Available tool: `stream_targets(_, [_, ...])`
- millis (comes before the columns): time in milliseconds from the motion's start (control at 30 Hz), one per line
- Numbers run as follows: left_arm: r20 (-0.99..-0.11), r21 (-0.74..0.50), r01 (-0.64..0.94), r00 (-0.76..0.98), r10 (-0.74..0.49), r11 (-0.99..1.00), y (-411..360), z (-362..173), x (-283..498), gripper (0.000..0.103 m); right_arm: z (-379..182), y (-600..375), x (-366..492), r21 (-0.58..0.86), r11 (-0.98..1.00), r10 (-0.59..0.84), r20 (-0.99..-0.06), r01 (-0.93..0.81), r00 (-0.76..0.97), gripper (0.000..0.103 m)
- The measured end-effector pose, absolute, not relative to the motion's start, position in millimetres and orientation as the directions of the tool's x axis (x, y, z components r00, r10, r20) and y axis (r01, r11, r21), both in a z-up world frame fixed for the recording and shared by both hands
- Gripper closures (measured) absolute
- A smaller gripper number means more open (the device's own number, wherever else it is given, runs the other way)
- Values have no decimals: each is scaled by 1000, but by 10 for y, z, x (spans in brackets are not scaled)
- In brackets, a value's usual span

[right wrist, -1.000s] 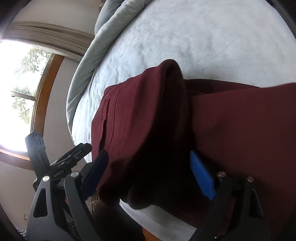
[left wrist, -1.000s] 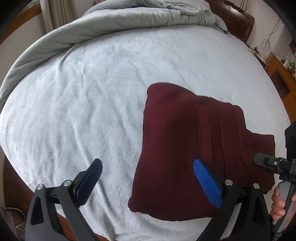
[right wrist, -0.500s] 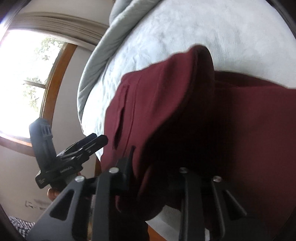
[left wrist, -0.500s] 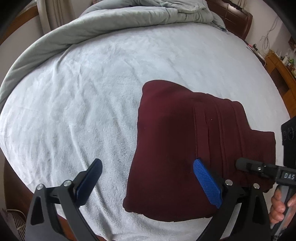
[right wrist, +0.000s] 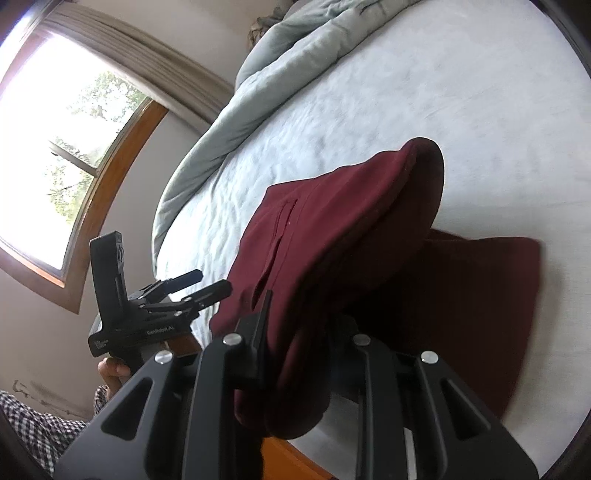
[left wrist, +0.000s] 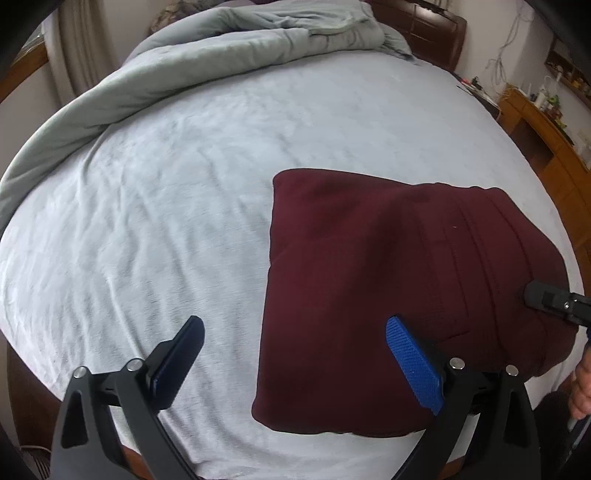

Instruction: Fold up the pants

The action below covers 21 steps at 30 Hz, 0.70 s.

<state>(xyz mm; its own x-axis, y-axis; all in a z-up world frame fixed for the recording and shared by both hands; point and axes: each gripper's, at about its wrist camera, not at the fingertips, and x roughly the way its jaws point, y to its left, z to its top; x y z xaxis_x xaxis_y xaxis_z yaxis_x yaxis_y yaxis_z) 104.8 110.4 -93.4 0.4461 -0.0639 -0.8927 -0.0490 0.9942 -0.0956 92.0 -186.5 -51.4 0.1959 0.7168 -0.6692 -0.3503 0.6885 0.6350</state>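
The dark red pants (left wrist: 388,295) lie folded into a thick pad on the pale blue bed sheet (left wrist: 184,184), near the bed's front right edge. My left gripper (left wrist: 295,354) is open and empty, hovering above the sheet at the pad's left front corner. My right gripper (right wrist: 299,325) is shut on the near edge of the pants (right wrist: 332,229) and lifts their upper layers off the lower layer (right wrist: 480,302). Its tip shows in the left wrist view (left wrist: 554,301) at the pad's right edge.
A grey-green duvet (left wrist: 221,59) is bunched along the far and left sides of the bed. A wooden headboard (left wrist: 424,26) and a wooden cabinet (left wrist: 546,140) stand at the right. A window (right wrist: 55,147) is on the left wall.
My right gripper has shut on the near edge of the pants and raised the upper layers. My left gripper stayed open and shifted slightly to the left.
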Motion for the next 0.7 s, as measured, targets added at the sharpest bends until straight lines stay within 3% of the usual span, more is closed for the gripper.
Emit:
stream_targets(233, [-886,-98,-25,457,-76,995,868,-906,1078,4,-628,-2277,839,601,746,663,-711,-286,236,81])
stream_targets(433, [-883,-93,-4,462,-81,996,734,-871,1099,4,-1096,-2352,809,557,804,592,-784,-208,188,80])
stream_targets(567, [-881,-94,4,466,-85,996,705,-854,1113,4,-1213,-2297,804,517,827,555,-814,-220,172,72])
stream_targets(700, [-881,-93,8,465,-86,996,687,-853,1119,4,-1078,-2252,834,474,846,521,-832,-245,191,48])
